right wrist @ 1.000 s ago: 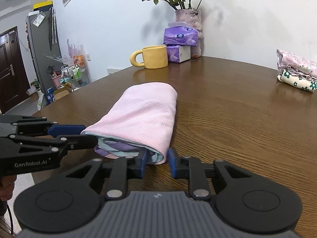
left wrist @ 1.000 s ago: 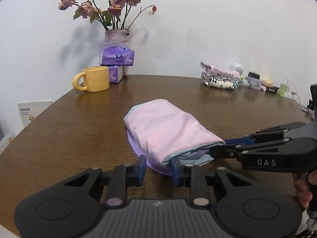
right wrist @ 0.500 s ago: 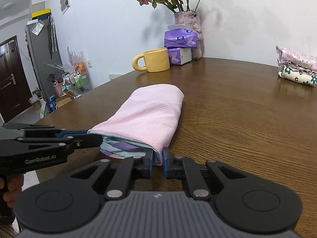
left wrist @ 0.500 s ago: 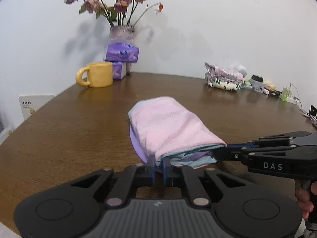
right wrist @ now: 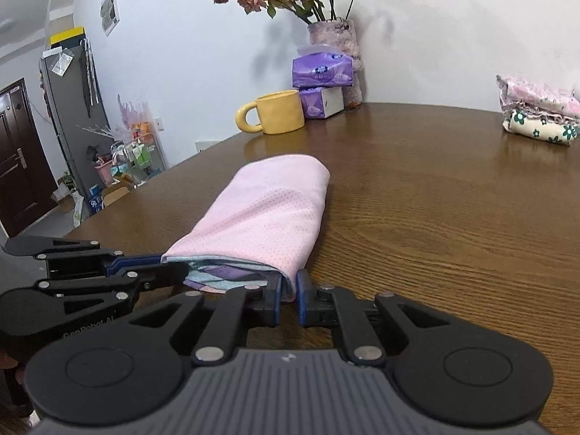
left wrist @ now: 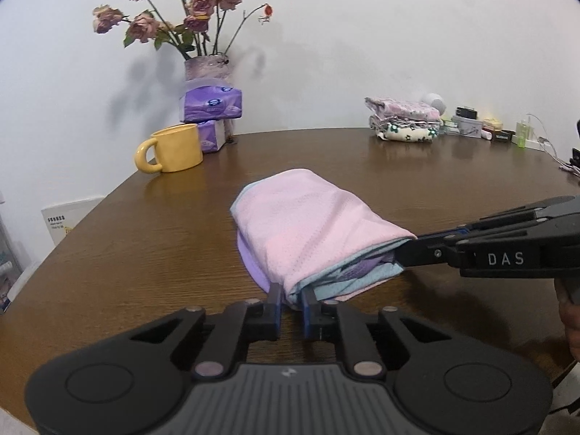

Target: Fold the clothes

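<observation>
A folded pink mesh garment with light blue and purple layers inside lies on the brown wooden table. My left gripper has the garment's near left corner between its fingers; its jaws are opening slightly, but the pads still press the cloth. In the right wrist view the left gripper comes in from the left at that same open end. My right gripper is shut on the near right corner. It enters the left wrist view from the right, where the right gripper meets the cloth.
A yellow mug, purple tissue packs and a vase of dried roses stand at the far left. A stack of folded floral clothes and small bottles sit at the far right. The table's rounded edge runs close on the left.
Both grippers went from open jaws around the garment's near edge to narrow jaws pinching its two near corners. The garment itself has stayed in place.
</observation>
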A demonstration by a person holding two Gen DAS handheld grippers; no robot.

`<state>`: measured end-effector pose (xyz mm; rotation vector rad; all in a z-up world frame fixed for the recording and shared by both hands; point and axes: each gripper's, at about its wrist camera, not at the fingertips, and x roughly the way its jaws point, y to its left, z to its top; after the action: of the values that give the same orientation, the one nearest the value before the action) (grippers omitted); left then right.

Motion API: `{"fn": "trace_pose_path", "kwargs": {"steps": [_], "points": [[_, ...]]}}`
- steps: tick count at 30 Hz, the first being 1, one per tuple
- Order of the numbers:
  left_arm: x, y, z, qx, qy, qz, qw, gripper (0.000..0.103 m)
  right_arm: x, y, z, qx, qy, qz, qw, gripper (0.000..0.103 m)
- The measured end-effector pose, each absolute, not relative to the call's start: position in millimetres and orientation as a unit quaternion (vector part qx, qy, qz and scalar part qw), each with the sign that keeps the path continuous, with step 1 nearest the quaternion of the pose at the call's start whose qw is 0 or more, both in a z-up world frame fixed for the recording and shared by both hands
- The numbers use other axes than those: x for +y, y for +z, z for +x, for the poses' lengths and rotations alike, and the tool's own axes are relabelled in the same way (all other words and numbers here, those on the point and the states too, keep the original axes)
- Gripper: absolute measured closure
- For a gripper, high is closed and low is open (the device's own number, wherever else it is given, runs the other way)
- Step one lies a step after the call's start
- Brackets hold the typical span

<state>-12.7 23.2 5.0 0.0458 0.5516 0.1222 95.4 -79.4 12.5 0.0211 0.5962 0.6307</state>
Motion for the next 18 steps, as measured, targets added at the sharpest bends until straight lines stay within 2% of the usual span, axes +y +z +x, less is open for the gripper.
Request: {"fn": "trace_pose_path", "kwargs": {"steps": [3, 5, 10, 12, 13, 14, 16, 18], "points": [[23, 4, -11, 0.272, 0.062, 0.024, 0.96, 0.093, -79, 12, 97, 0.29, 0.303, 0.014, 0.908, 0.095], [21, 2, -10, 0.273, 0.058, 0.03, 0.96, 0.099, -79, 11, 97, 0.289, 0.3, 0.018, 0.909, 0.096], [17, 0, -11, 0.274, 0.054, 0.043, 0.959, 0.099, -81, 10, 98, 0.294, 0.298, 0.026, 0.908, 0.099], [21, 3, -12, 0.279, 0.044, 0.021, 0.959, 0.094, -83, 10, 98, 0.294, 0.296, 0.027, 0.908, 0.099], [22, 5, -14, 0.277, 0.039, 0.017, 0.96, 0.084, -83, 10, 97, 0.295, 0.295, 0.027, 0.908, 0.098], [24, 7, -15, 0.274, 0.035, 0.014, 0.961, 0.07, -85, 11, 97, 0.295, 0.295, 0.027, 0.909, 0.095], [24, 11, -19, 0.266, 0.039, 0.02, 0.963, 0.064, -88, 13, 94, 0.292, 0.295, 0.028, 0.909, 0.092], [25, 12, -17, 0.266, 0.039, 0.025, 0.963, 0.064, -90, 16, 90, 0.287, 0.296, 0.026, 0.91, 0.09]]}}
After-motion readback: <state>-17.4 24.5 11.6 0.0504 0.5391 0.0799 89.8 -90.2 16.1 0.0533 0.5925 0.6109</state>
